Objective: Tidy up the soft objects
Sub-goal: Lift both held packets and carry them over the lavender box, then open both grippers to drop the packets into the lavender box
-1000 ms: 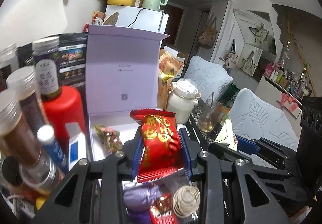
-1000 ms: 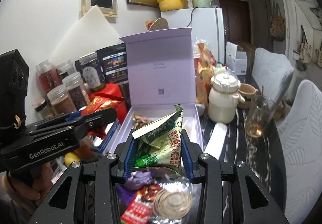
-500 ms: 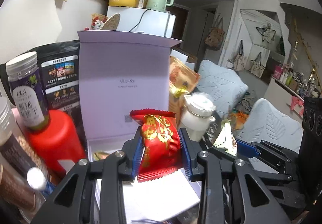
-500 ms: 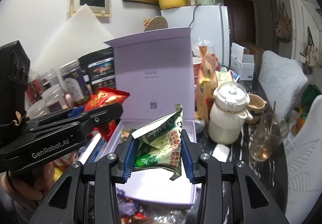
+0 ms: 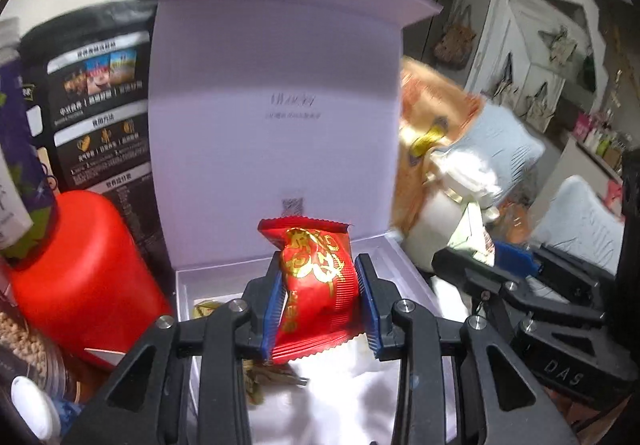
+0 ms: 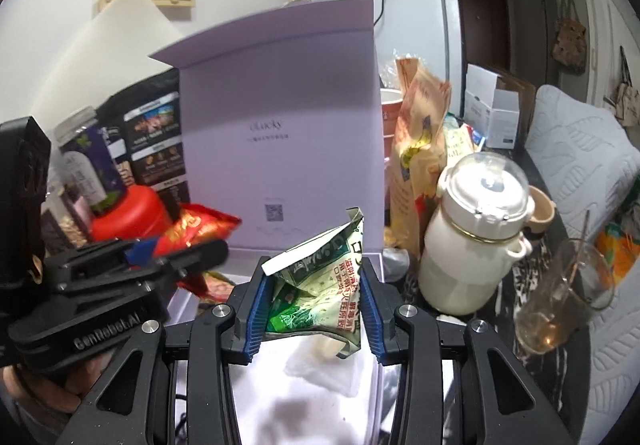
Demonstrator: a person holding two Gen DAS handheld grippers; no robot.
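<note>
My left gripper [image 5: 318,297] is shut on a red snack packet with gold print [image 5: 316,277] and holds it over the open lilac box [image 5: 276,117]. My right gripper [image 6: 314,305] is shut on a green and white snack packet [image 6: 320,285] and holds it over the same box [image 6: 280,117]. The left gripper with its red packet also shows in the right wrist view [image 6: 192,229], at the box's left side. A small gold-green packet [image 5: 208,311] lies on white lining inside the box.
A red canister [image 5: 76,265], jars and a black bag [image 5: 92,93] crowd the box's left. A white lidded jug [image 6: 476,237], an orange bag [image 6: 420,149] and a glass with a spoon [image 6: 560,305] stand to its right.
Both grippers have moved forward with their packets, from over the pile of small items to over the open box. The box now fills the view.
</note>
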